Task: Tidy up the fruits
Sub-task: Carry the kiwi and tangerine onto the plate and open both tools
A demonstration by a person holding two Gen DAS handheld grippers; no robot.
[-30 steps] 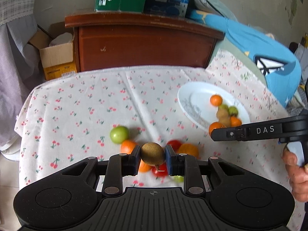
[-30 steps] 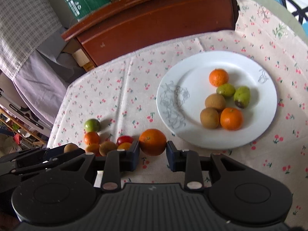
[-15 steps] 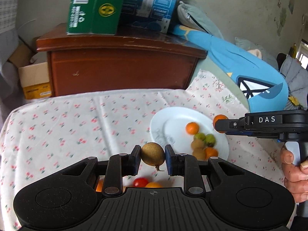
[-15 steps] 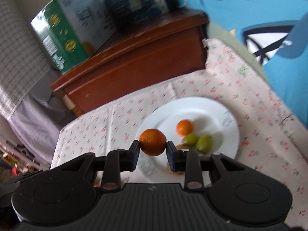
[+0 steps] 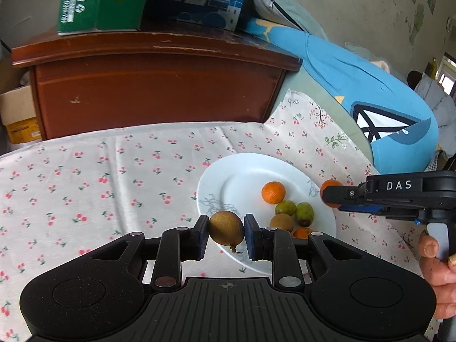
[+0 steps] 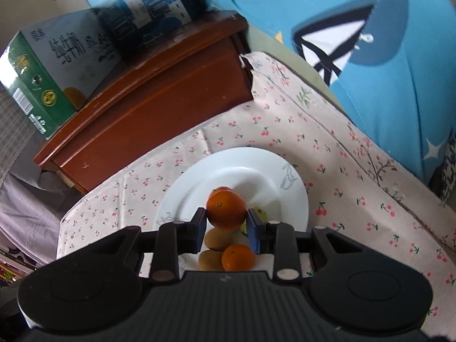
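Fruits are being gathered onto the white plate point(image 5: 245, 171), which lies on the cherry-print cloth point(image 5: 85, 182) just ahead of and below both tongs. On it, under the right gripper point(image 6: 226, 229), sit two oranges, what look like two brown and two green fruits. That gripper clamps an orange point(image 6: 226, 212) above them. The left gripper point(image 5: 226, 238) clamps a brown fruit point(image 5: 226, 232) over the plate's near rim. Step in hand: delivery. Next, each should lower into a free spot and release.
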